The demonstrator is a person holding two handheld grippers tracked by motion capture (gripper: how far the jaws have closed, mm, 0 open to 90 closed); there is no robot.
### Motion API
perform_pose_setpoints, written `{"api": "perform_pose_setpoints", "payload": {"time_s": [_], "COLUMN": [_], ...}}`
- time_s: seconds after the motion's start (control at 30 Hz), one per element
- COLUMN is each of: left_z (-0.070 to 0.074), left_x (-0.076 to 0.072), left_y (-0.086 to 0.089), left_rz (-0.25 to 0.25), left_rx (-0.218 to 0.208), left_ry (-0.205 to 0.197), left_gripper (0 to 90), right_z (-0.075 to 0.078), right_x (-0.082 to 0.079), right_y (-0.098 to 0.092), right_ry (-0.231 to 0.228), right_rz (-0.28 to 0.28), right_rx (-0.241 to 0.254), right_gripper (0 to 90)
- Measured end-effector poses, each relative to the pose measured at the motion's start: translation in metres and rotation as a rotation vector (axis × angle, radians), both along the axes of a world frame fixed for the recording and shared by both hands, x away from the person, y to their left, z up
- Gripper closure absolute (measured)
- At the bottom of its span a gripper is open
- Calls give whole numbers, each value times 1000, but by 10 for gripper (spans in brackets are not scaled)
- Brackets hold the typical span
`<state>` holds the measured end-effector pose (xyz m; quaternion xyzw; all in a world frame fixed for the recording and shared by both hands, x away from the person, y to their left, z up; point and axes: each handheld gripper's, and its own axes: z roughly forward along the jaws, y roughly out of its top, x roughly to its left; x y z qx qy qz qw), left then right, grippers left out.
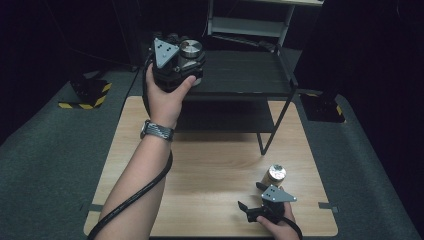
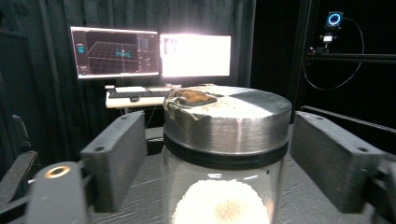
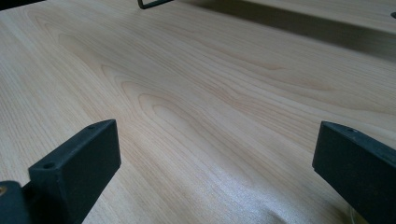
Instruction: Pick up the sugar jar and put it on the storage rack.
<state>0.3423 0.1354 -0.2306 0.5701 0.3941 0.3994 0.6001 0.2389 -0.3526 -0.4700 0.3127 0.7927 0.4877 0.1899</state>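
Left tool (image 2: 219, 154) brackets a jar (image 2: 224, 154) on the shelf (image 1: 250, 75); right tool (image 1: 257, 210) waits on the desk (image 1: 210, 165).

Seen along the left tool, the jaws stand wide at either side of the jar's metal lid (image 2: 233, 116), with a gap on both sides, so nothing is gripped yet. The jar looks like clear glass with a white grainy fill: by that judgement stiff, fairly heavy, smooth enough to slip, and breakable if dropped. The safest hold is probably just below the lid, on the glass shoulder or the dark band, jaws square to it. The right tool is open and empty low over the desk, close beside a second, amber-looking jar (image 1: 274, 176).
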Motion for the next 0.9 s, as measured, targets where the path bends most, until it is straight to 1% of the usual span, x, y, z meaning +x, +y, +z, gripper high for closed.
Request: {"api": "perform_pose_setpoints", "payload": {"time_s": [0.1, 0.2, 0.27, 0.37, 0.53, 0.7, 0.8, 0.9], "left_z": [0, -1, -2, -1, 1, 2, 1, -2], "left_x": [-2, -6, -8, -11, -17, -23, -26, -30], "left_y": [0, -1, 0, 0, 3, 4, 4, 6], "left_rz": [5, 3, -3, -7, -10, -7, -10, -14], "left_rx": [-8, -2, -3, 7, 6, 27, 35, 32], "left_ry": [3, -4, -13, -23, -27, -30, -32, -29], "left_gripper": [67, 10, 5, 5, 5, 5, 5, 5], "right_z": [0, 0, 0, 0, 0, 0, 0, 0], "right_x": [0, 0, 0, 0, 0, -1, -1, -1], "right_y": [0, 0, 0, 0, 1, 1, 1, 1], "right_ry": [-1, -1, -2, -2, -3, -5, -5, -5], "right_rz": [1, 1, 1, 2, 2, 2, 2, 1], "right_rx": [-1, -1, -3, -5, -6, -8, -9, -9], "right_gripper": [8, 8, 8, 8, 8, 8, 8, 8]}}
